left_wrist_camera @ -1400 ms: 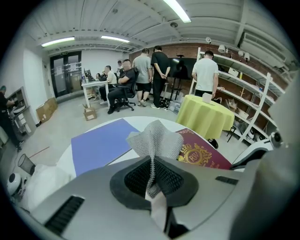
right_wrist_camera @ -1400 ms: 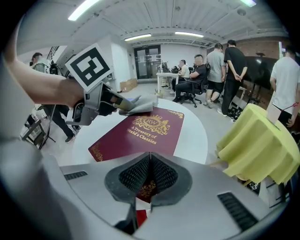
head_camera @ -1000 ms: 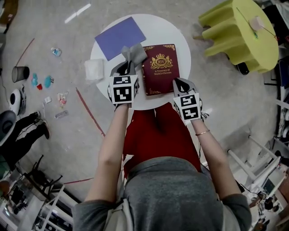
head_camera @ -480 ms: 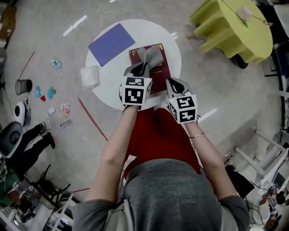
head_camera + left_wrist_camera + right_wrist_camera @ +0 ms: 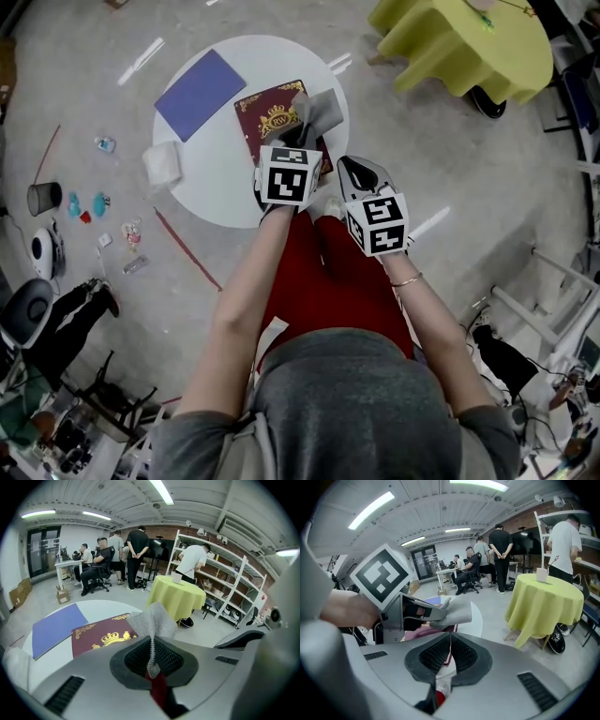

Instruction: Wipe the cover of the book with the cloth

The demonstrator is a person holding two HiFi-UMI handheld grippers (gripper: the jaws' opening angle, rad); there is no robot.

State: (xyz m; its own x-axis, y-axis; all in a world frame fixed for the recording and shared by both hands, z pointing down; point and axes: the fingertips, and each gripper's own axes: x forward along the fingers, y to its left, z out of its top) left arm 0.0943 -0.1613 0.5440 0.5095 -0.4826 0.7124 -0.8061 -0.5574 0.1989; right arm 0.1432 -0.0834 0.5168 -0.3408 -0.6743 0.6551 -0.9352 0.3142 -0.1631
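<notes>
- The left gripper [image 5: 298,141] has its jaws clamped on the grey cloth [image 5: 322,111], which bunches up beyond the tips.
- The cloth sits over the right edge of the maroon book [image 5: 272,122] (gold crest on the cover), which lies closed on the round white table [image 5: 225,178].
- The right gripper [image 5: 356,173] has its jaws pressed together on nothing and sits just off the table's near rim, beside the left one.
- A blue sheet [image 5: 199,94] lies on the table left of the book.

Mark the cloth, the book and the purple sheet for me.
cloth [image 5: 321,112], head view, bunched grey middle.
book [image 5: 256,131], head view, maroon cover left of the gold crest.
purple sheet [image 5: 199,94], head view, its centre.
</notes>
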